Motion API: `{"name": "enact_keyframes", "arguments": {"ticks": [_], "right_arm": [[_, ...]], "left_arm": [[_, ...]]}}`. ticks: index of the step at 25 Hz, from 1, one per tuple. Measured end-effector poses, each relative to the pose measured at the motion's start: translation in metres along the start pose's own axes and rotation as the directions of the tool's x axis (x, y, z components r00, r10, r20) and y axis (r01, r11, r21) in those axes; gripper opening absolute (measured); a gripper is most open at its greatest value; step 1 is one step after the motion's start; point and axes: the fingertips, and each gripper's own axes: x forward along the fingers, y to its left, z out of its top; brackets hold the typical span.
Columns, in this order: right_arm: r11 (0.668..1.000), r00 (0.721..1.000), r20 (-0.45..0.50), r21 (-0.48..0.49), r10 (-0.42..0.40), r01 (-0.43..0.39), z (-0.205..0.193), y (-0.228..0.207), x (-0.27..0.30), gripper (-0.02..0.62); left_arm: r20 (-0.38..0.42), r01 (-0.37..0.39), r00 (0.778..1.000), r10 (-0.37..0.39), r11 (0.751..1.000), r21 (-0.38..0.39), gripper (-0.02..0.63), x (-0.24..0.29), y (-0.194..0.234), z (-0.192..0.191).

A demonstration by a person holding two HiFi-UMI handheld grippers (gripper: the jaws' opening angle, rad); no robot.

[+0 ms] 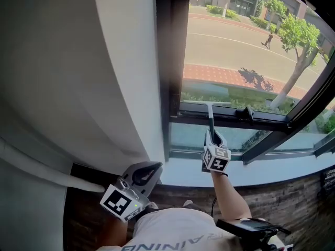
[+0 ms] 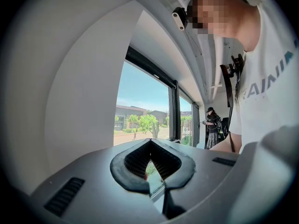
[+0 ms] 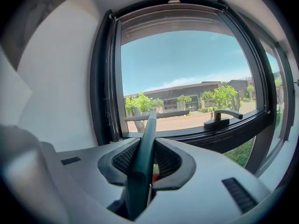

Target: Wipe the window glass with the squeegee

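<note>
The squeegee (image 3: pixel 145 143) was clenched in the right gripper (image 1: pixel 214 138), the left gripper (image 2: pixel 150 164) closed empty. The window handle (image 3: pixel 224 118) could be struck by sideways sweeping.

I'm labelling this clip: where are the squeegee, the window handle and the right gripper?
squeegee (image 3: pixel 144 148): right gripper view, on its dark green handle.
window handle (image 3: pixel 227 112): right gripper view, on the lever.
right gripper (image 1: pixel 214 137): head view, between its fingertips.
</note>
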Motion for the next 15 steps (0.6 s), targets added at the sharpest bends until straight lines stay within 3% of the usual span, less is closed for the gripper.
{"name": "enact_keyframes", "arguments": {"ticks": [10,15], "right_arm": [[0.988,0.975,0.164,0.008,0.151,-0.154,0.058,-0.042,-0.088,0.100],[0.983,0.964,0.206,0.038,0.166,-0.177,0.070,-0.072,-0.114,0.100]], "left_arm": [[-0.028,-0.049,0.998,0.048,0.998,-0.047,0.015,0.035,-0.046,-0.027],[-0.024,-0.067,0.998,0.065,0.996,-0.067,0.017,0.047,-0.078,-0.035]]}}
